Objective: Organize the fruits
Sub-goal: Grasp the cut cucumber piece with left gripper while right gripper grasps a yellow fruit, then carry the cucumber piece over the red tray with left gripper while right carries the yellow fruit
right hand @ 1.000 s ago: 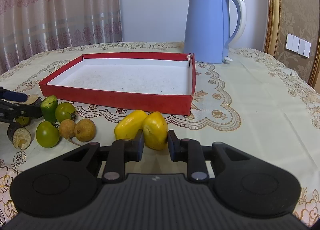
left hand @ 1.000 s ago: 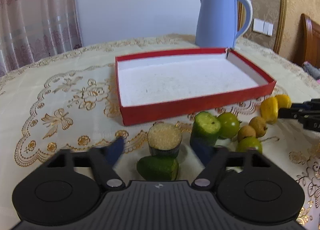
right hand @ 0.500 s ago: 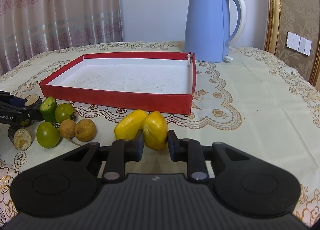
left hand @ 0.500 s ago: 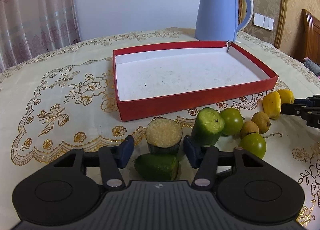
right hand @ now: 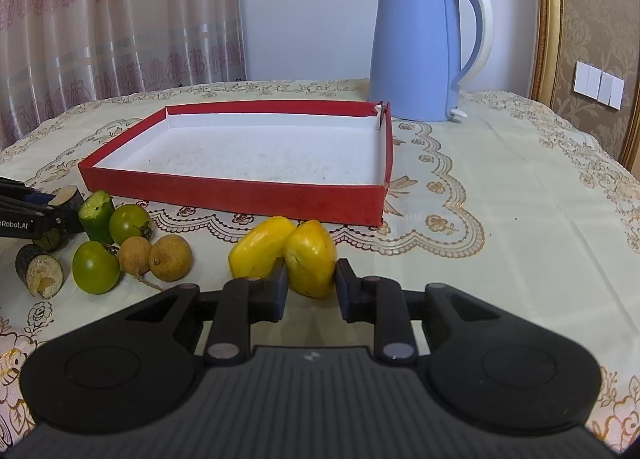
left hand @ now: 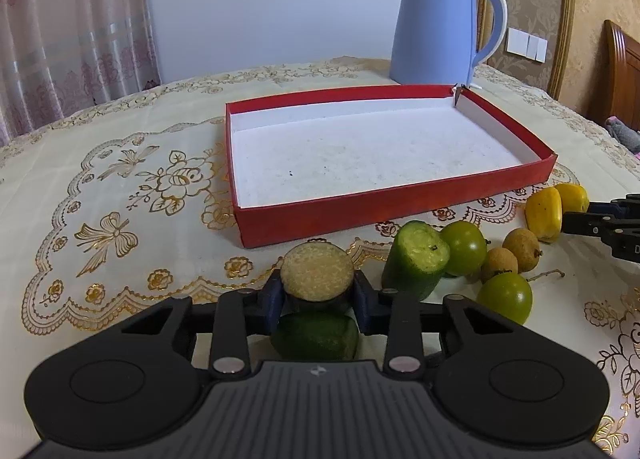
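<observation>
Left gripper (left hand: pixel 318 301) is clamping the dark chunk (left hand: pixel 317 277), hiding the green piece underneath; right gripper (right hand: pixel 310 289) is pinching a yellow fruit (right hand: pixel 311 269)

Left view: green piece (left hand: pixel 316 335) at 6 o'clock half hidden under the dark chunk (left hand: pixel 317 279) and gripper body. Right gripper (left hand: pixel 600 224) cut off at 3 o'clock edge. Right view: left gripper (right hand: pixel 36 215) cut off at 9 o'clock, covering most of that chunk (right hand: pixel 66 195).
</observation>
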The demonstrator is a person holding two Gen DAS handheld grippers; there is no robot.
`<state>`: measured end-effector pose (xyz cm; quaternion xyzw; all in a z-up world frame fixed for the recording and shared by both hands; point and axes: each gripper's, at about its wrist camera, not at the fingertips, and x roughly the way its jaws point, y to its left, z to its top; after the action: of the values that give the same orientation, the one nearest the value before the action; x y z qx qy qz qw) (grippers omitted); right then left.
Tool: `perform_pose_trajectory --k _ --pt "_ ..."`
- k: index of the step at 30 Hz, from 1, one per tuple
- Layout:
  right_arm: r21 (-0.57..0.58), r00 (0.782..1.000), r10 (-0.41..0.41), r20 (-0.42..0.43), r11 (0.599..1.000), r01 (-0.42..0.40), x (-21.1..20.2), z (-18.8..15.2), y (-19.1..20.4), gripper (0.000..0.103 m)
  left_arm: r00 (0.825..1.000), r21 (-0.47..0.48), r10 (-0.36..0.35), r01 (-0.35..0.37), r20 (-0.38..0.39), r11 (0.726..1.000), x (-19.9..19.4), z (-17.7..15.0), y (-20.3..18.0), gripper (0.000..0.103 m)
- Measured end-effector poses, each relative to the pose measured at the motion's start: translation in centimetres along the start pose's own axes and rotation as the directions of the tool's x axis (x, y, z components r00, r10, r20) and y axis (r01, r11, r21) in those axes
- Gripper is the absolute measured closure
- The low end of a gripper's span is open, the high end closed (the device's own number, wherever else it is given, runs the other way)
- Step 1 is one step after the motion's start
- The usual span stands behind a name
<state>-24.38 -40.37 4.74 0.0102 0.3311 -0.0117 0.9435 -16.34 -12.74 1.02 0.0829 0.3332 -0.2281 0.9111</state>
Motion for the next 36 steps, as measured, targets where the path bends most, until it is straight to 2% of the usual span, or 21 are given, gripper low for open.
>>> perform_pose_trajectory --k 4,10,17,21,25,36 --pt "0.001 1.000 0.000 -0.004 1.000 0.000 0.1 0.0 0.0 0.078 1.000 -0.002 0.003 -0.003 0.007 1.000 -0.2 0.0 0.0 0.069" --pt "0.003 1.000 0.002 -0.014 1.000 -0.002 0.2 0.0 -0.1 0.078 0.998 0.002 -0.004 0.004 0.061 1.000 -1.7 1.2 -0.5 0.069" --pt "0.009 1.000 0.003 -0.023 1.000 -0.003 0.4 0.1 -0.2 0.078 0.989 0.051 -0.024 0.017 0.148 0.999 -2.6 5.2 -2.4 0.069" --pt "0.011 1.000 -0.009 -0.011 1.000 0.010 0.2 0.1 -0.1 0.079 0.984 0.036 -0.026 0.020 0.176 0.999 -1.5 7.6 -2.7 0.069" --pt "-0.012 1.000 -0.022 -0.019 1.000 0.021 0.3 0.2 0.3 0.079 0.985 -0.009 -0.026 0.028 0.172 1.000 0.1 8.6 -2.7 0.069" --pt "-0.007 0.999 -0.047 -0.022 0.999 0.047 0.9 0.6 0.5 0.079 0.988 0.007 -0.036 0.035 0.149 0.999 0.9 8.2 -2.7 0.069"
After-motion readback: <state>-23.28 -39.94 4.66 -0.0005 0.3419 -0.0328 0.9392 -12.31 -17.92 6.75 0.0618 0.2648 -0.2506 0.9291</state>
